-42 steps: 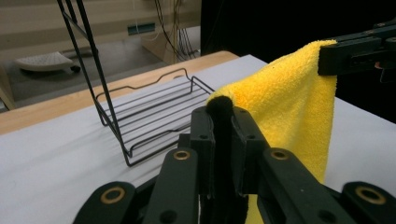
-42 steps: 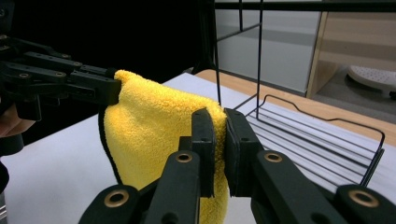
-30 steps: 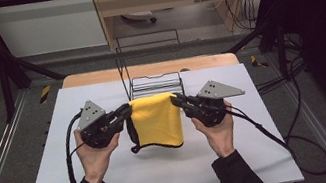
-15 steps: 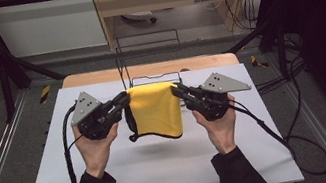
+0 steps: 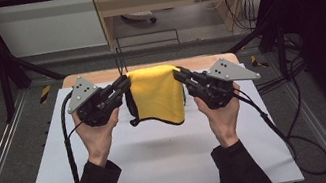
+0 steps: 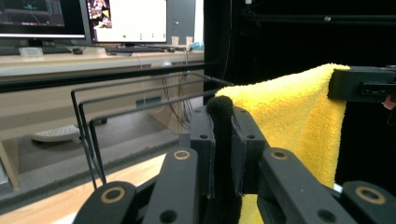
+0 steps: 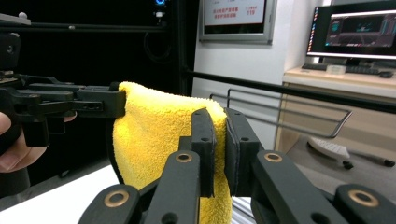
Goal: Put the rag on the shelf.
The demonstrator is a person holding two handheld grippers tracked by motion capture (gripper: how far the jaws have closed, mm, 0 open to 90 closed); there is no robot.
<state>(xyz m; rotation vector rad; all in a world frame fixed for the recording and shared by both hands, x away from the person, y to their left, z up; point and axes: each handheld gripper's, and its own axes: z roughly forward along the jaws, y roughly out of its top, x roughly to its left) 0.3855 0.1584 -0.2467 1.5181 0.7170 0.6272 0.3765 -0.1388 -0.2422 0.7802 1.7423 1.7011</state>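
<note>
Yellow terry towel (image 5: pixel 157 95) with dark piping hangs folded above the white table (image 5: pixel 163 162), each top corner pinched by left gripper (image 5: pixel 122 86) and right gripper (image 5: pixel 179 76).

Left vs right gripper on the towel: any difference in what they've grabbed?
The left gripper pinches the towel's black-trimmed edge; the right gripper pinches plain yellow terry. The left gripper holds the yellow towel at its left upper corner, the right gripper at its right. Both are shut on it, holding it above the table.
</note>
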